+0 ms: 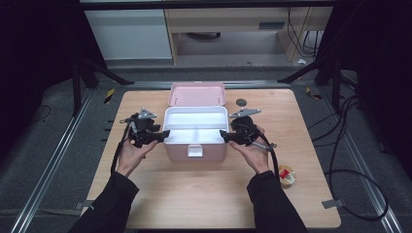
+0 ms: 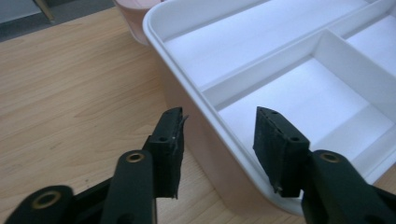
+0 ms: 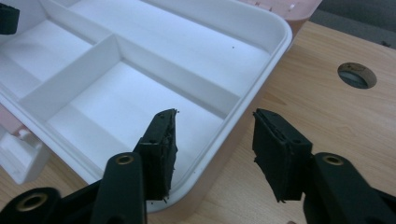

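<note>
A pink box (image 1: 196, 151) stands open at the table's middle, its pink lid (image 1: 197, 93) tilted back. Inside sits a white divided tray (image 1: 196, 119), all compartments bare. My left gripper (image 1: 164, 134) is open, its jaws straddling the tray's left rim (image 2: 187, 100), one jaw outside the wall and one over a compartment. My right gripper (image 1: 224, 135) is open too, astride the tray's right rim (image 3: 261, 79) in the same way. In the left gripper view my gripper (image 2: 219, 123) spans the rim; so does my gripper (image 3: 215, 126) in the right gripper view.
A small roll of tape (image 1: 286, 175) lies near the table's right front. A round hole (image 3: 357, 75) sits in the wooden tabletop (image 1: 204, 194) behind the right gripper. A white latch (image 1: 196, 151) hangs on the box front. Cables trail over the floor at right.
</note>
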The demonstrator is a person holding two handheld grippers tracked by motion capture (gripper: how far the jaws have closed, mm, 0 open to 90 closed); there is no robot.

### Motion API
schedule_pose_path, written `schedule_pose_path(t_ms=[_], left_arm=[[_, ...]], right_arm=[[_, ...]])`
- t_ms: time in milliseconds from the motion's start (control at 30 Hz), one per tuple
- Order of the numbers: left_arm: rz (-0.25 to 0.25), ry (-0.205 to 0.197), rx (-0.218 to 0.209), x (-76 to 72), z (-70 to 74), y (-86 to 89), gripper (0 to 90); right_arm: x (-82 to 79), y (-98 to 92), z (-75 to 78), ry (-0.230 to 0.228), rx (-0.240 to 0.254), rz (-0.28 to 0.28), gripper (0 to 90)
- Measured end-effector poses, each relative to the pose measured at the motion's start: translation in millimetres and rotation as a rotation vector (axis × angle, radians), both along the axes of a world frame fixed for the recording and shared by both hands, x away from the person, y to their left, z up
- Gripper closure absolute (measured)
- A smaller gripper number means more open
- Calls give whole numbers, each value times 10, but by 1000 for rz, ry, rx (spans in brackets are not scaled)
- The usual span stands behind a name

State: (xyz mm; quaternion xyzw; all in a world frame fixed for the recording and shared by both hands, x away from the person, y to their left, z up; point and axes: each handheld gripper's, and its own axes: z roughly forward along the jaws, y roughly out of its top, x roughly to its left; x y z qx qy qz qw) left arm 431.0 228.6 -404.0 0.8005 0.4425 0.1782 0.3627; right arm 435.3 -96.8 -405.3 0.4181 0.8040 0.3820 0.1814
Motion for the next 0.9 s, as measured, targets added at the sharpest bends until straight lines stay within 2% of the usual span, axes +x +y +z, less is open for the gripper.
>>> schedule_pose_path(t_ms=[33, 100, 233, 433, 567, 667, 733, 833, 900], left_arm=[[-11, 3, -4, 5, -14, -15, 565], [-14, 8, 27, 18, -61, -63, 557], [-13, 10, -12, 27, -86, -75, 572], [-38, 7, -14, 19, -90, -188, 570], [-46, -4, 5, -11, -81, -264, 571], [-54, -8, 20, -17, -74, -273, 569], [-77, -4, 16, -17, -51, -258, 533], [-91, -35, 17, -46, 35, -210, 465], [-114, -64, -9, -63, 86, -154, 436]], right_arm=[[5, 9, -14, 7, -4, 1, 525], [5, 17, -39, 17, 2, 8, 546], [-13, -14, -39, 19, 5, 0, 560], [-91, -122, -35, 19, 4, -21, 563], [-151, -185, -32, 22, 1, -40, 567], [-167, -196, -26, 27, -2, -43, 567], [-161, -204, -17, 30, 2, -38, 551], [-168, -258, 45, 16, 39, -44, 507], [-174, -318, 111, -10, 57, -51, 488]])
